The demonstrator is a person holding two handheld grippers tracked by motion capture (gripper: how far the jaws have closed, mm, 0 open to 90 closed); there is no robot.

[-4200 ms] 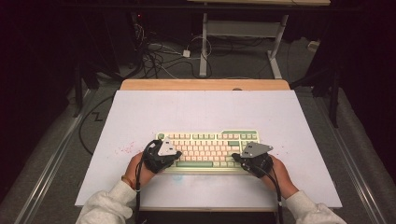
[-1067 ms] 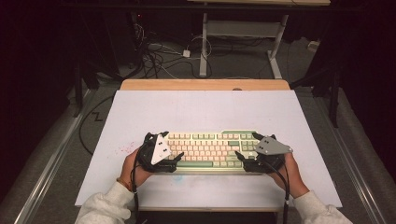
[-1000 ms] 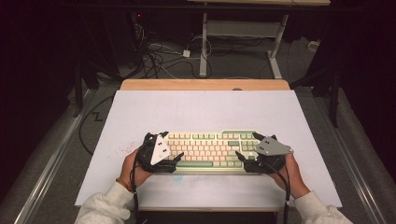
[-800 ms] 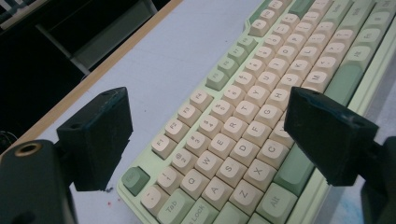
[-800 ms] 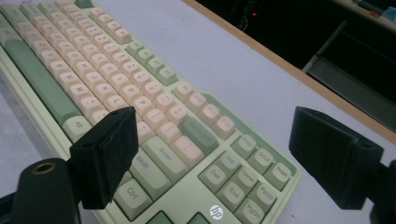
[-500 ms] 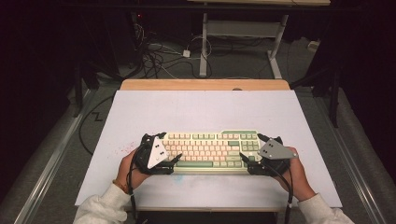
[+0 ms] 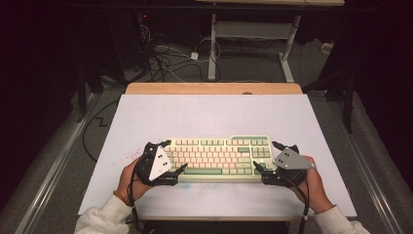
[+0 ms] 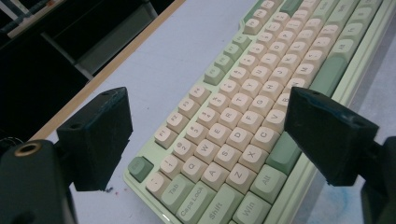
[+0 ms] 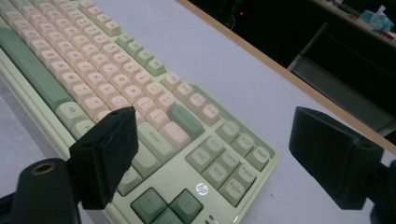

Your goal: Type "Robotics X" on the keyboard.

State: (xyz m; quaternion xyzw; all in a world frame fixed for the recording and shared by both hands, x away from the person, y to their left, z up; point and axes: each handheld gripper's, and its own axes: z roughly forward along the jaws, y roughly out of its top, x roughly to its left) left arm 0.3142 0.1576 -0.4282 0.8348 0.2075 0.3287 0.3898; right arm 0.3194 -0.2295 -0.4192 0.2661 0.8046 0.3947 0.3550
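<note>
- 2 grippers flank a mint-green keyboard [image 7: 219, 158], which lies on the white table top [image 7: 209, 112] toward its 6 o'clock edge, long side across the person.
- the left gripper [image 7: 171, 157] sits at the keyboard's 9 o'clock end. in the left gripper view its jaws stand wide apart and grip nothing, one over the bare table beyond the far edge, the other above the near edge by the space bar, with the keys [image 8: 224, 140] between them.
- the right gripper [image 7: 269, 158] sits at the 3 o'clock end, jaws likewise spread and empty. in the right gripper view they straddle the corner with the arrow keys and the hp logo [image 9: 201, 189].
- change: 4.2 s ago both grippers hung over the key field, closer together. since then each has slid outward, the right one more, and now brackets its own end.
- the keyboard itself has not shifted on the table over that time.
- judgement: this looks like lining up for a 2-handed grasp at the short ends. closing on the case edges would come next, and neither jaw pair looks to be touching the case yet.
- risk, as i judge it: a jaw landing on keycaps rather than the case rim could slip or press keys.
</note>
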